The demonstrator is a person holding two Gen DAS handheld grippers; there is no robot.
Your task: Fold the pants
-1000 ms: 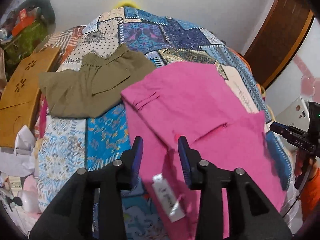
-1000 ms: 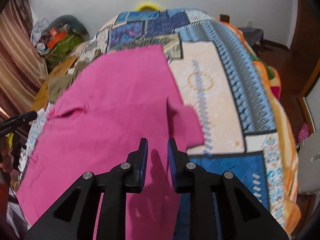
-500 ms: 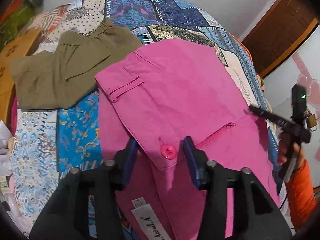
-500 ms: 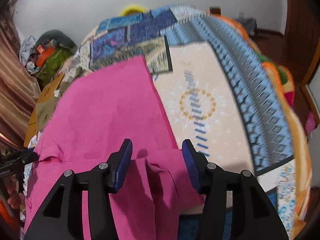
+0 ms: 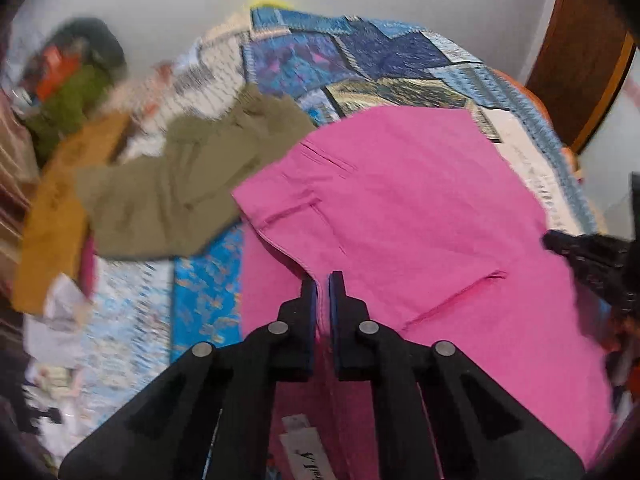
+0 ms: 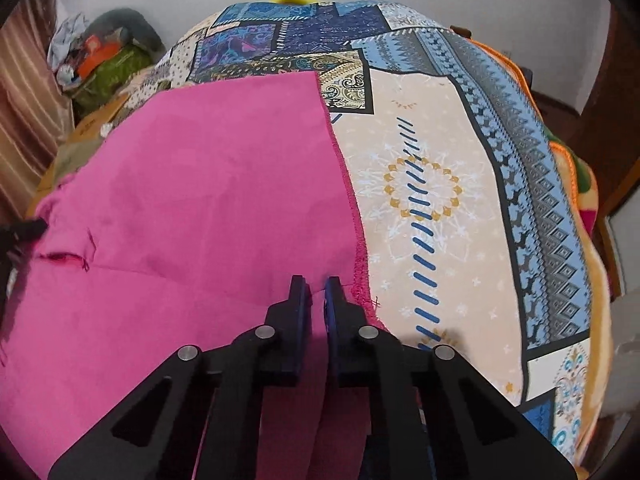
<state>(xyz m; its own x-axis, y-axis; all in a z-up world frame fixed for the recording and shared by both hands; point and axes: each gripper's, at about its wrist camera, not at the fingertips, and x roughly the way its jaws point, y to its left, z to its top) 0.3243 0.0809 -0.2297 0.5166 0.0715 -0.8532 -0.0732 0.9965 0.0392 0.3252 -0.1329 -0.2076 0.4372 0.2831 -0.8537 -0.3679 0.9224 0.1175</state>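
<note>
The bright pink cotton pants [image 5: 420, 216] lie spread flat on the patchwork bedspread of blue and beige cloth [image 6: 460, 160]. The left gripper [image 5: 323, 280] has just closed, and its blue pads pinch the waistband edge of the pants, at six o'clock in its view. The right gripper [image 6: 317, 285] has also just closed and pinches a fold of pink fabric near the frayed hem. A folded olive-green garment [image 5: 180, 184] lies at ten o'clock of the left view, touching the pants.
</note>
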